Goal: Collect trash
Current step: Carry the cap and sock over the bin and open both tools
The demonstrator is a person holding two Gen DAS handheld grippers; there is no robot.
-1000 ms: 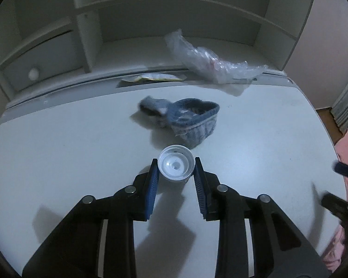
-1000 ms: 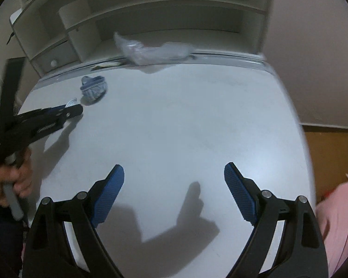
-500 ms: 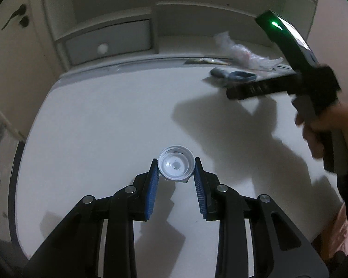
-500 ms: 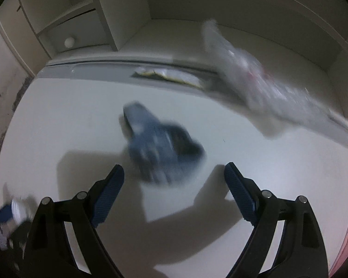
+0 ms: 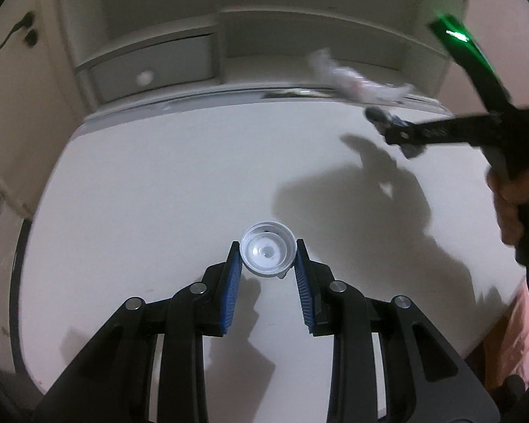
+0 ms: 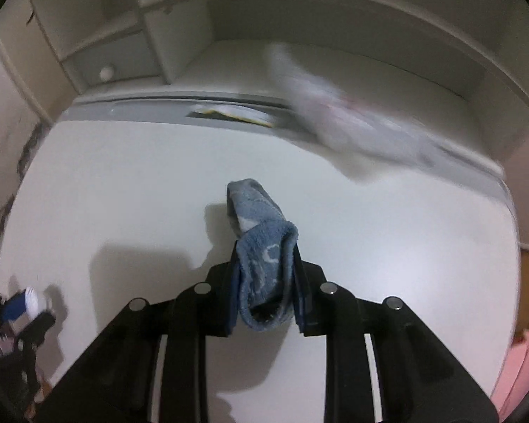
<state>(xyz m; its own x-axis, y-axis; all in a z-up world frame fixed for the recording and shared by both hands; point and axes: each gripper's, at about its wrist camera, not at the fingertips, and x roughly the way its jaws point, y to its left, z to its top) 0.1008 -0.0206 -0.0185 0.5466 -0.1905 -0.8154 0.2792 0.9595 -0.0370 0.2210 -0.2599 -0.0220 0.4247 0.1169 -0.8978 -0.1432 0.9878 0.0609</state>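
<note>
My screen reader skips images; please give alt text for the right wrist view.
The right gripper is closing on a blue sock above a white table. Behind lie a blurred clear plastic bag and a flat wrapper.

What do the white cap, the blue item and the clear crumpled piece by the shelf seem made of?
White cap: likely moulded plastic, smooth with a ribbed rim. Blue item: soft terry-like fabric, fuzzy looped surface with a pale pattern. Clear crumpled piece: probably thin plastic film, translucent and wrinkled, though blurred.

The cap (image 5: 267, 253) is smooth white plastic; the sock (image 6: 264, 264) is fuzzy blue terry cloth; the surface (image 5: 158, 194) under them looks matt white.
</note>
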